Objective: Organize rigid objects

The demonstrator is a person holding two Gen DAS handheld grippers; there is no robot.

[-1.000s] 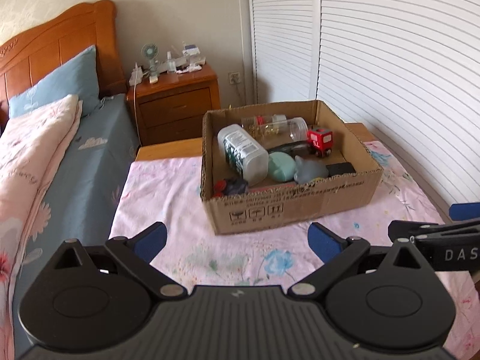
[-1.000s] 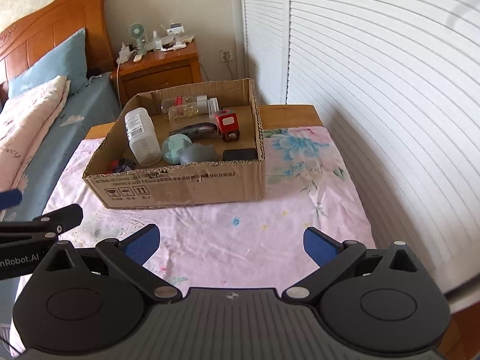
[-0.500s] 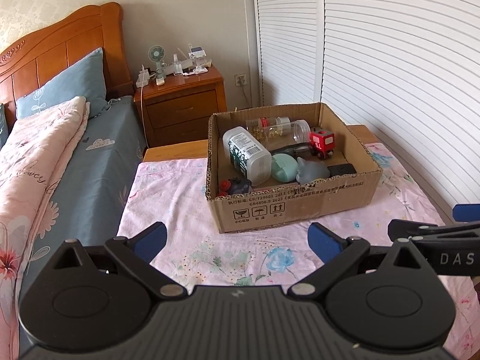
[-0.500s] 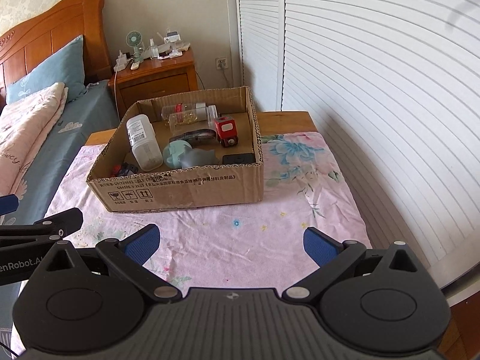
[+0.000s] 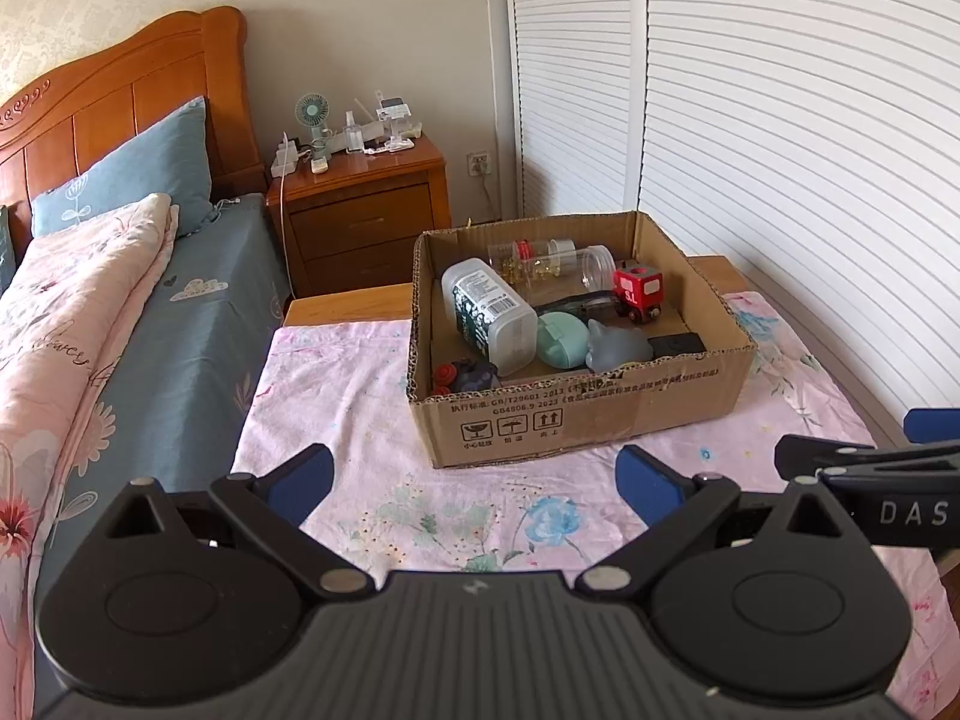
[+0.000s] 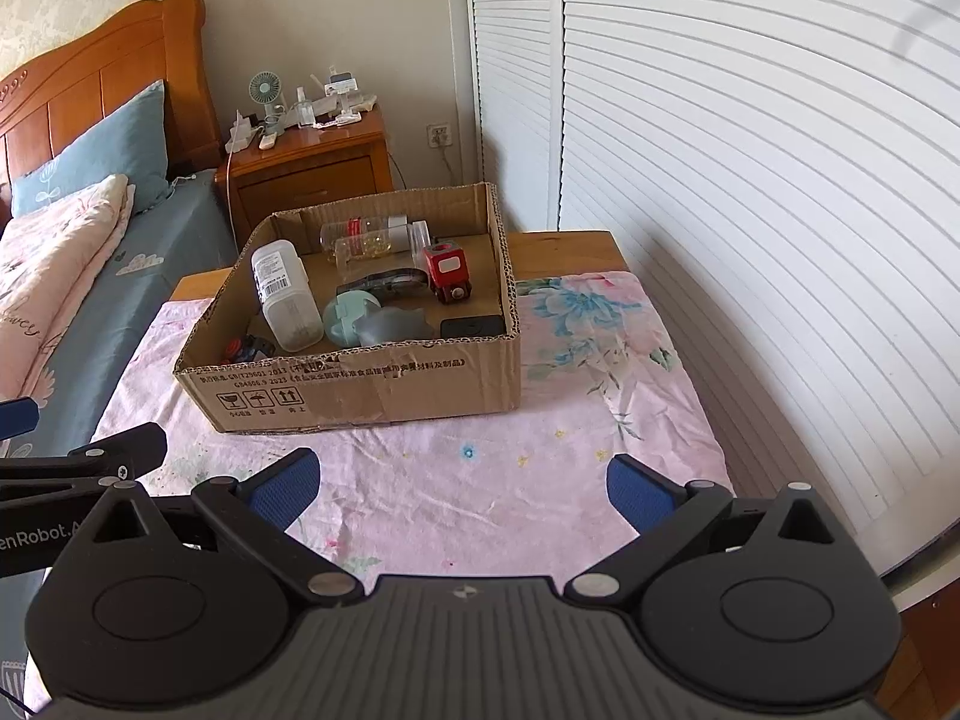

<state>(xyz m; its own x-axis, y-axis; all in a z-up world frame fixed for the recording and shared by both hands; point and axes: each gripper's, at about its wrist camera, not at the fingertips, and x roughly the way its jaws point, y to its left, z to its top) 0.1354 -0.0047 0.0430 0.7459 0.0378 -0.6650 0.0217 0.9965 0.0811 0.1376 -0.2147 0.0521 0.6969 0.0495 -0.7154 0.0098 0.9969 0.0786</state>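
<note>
Both claws, left claw [image 5: 474, 477] and right claw [image 6: 459, 483], are spread and empty at lower frame; cardboard box [image 6: 360, 387] at centre collects the objects.

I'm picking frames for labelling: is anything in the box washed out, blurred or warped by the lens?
Left wrist view: box contents sharp and evenly daylit, print on its front readable; louvred doors bow with fisheye curve. Right wrist view: equally sharp, the doors bright but slats still distinct; dark vignette at the corners.
</note>
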